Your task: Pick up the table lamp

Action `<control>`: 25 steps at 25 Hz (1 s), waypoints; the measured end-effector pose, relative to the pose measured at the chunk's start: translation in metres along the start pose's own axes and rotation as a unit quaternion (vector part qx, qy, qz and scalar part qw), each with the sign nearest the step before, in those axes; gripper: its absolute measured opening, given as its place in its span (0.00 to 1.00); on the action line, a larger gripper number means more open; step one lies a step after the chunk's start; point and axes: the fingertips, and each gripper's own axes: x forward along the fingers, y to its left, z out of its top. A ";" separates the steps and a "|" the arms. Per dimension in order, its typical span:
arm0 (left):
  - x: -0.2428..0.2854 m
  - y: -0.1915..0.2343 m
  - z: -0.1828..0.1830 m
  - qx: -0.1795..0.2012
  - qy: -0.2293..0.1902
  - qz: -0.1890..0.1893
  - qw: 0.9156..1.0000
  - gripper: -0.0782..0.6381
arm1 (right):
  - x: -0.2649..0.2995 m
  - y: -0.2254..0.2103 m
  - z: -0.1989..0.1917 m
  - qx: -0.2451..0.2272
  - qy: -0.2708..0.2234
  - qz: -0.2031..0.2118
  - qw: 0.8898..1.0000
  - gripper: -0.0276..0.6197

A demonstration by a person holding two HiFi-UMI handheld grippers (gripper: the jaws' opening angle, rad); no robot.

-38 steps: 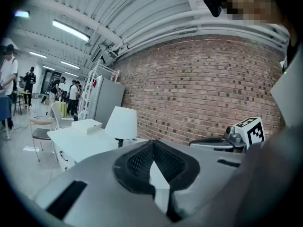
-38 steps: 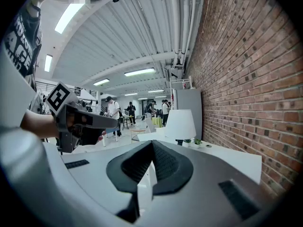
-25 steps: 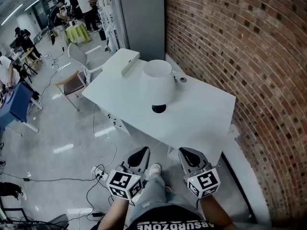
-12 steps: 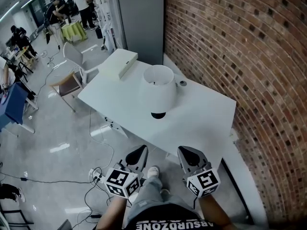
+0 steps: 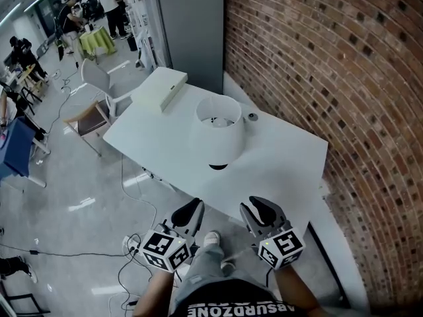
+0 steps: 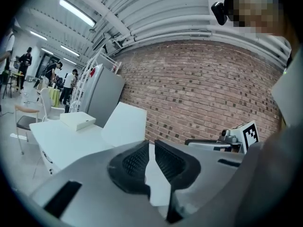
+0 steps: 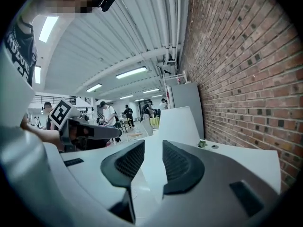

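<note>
The table lamp (image 5: 217, 134), a white cone shade over a black base, stands on the white table (image 5: 284, 164) near the brick wall. It also shows ahead in the left gripper view (image 6: 125, 124) and the right gripper view (image 7: 182, 124). My left gripper (image 5: 192, 211) hangs before the table's near edge, shut and empty (image 6: 150, 145). Beside it, my right gripper (image 5: 259, 209) is just short of the same edge; its jaws are opening, with nothing between them (image 7: 153, 148). Both are well short of the lamp.
A flat white box (image 5: 158, 89) lies at the table's far left corner, and a small round thing (image 5: 251, 117) sits behind the lamp. A brick wall (image 5: 344, 78) runs along the right. A chair (image 5: 99, 107) stands to the table's left, with cables on the floor.
Both grippers have come forward toward the table's near edge, and the table now sits closer in view. The right jaws have parted a little.
</note>
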 end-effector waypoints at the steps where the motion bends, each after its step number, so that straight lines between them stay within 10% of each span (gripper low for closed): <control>1: 0.003 0.003 0.001 -0.003 0.000 -0.002 1.000 0.15 | 0.004 -0.002 0.000 0.003 0.002 0.002 1.000 0.21; 25: 0.084 0.096 0.006 -0.058 0.058 -0.007 0.997 0.46 | 0.089 -0.065 -0.015 0.132 0.053 0.014 0.990 0.47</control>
